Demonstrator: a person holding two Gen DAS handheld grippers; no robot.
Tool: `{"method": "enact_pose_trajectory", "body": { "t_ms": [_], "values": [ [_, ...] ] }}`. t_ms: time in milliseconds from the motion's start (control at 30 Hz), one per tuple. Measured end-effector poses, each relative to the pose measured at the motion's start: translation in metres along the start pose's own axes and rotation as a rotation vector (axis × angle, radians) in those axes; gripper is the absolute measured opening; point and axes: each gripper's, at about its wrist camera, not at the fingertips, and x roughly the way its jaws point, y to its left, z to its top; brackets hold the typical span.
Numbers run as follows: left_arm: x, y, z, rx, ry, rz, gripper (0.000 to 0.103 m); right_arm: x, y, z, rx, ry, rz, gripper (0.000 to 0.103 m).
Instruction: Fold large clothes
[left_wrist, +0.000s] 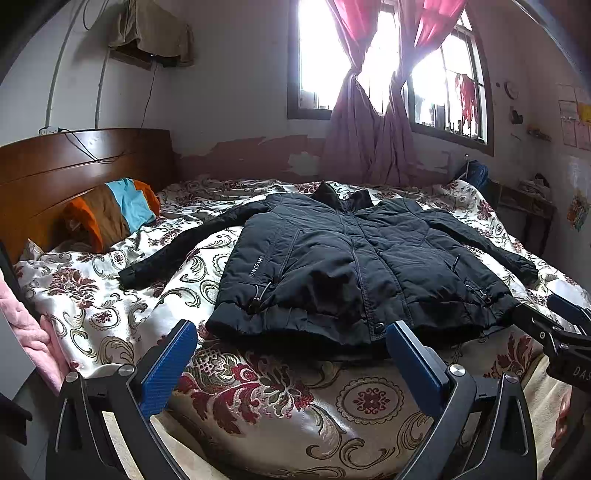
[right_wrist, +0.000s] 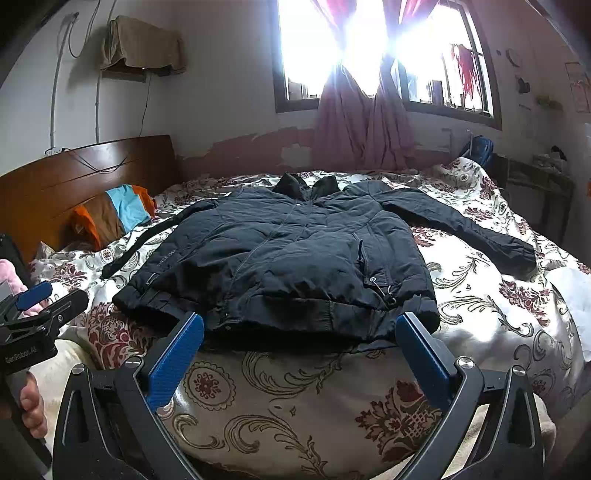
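Observation:
A dark navy padded jacket (left_wrist: 351, 258) lies flat and front up on the flowered bedspread (left_wrist: 280, 398), collar toward the window, both sleeves spread out to the sides. It also shows in the right wrist view (right_wrist: 295, 258). My left gripper (left_wrist: 291, 339) is open and empty, just short of the jacket's hem. My right gripper (right_wrist: 299, 332) is open and empty, also just short of the hem. Each gripper shows at the edge of the other's view: the right one (left_wrist: 561, 325), the left one (right_wrist: 33, 306).
A wooden headboard (left_wrist: 74, 173) stands at the left with an orange, brown and blue garment (left_wrist: 114, 210) bunched against it. A pink blanket (left_wrist: 26, 325) hangs at the bed's left edge. A window with pink curtains (left_wrist: 369, 122) is behind the bed. A small table (left_wrist: 524, 206) stands at the right.

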Motion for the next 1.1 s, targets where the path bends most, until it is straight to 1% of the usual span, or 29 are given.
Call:
{"method": "enact_pose_trajectory", "body": {
  "t_ms": [1100],
  "values": [
    [-0.0052,0.0001,0.0011,0.003,-0.001,0.000,0.103,0.0020,-0.0013,-0.0037,0.004,0.007,0.003,0.102]
  ]
}}
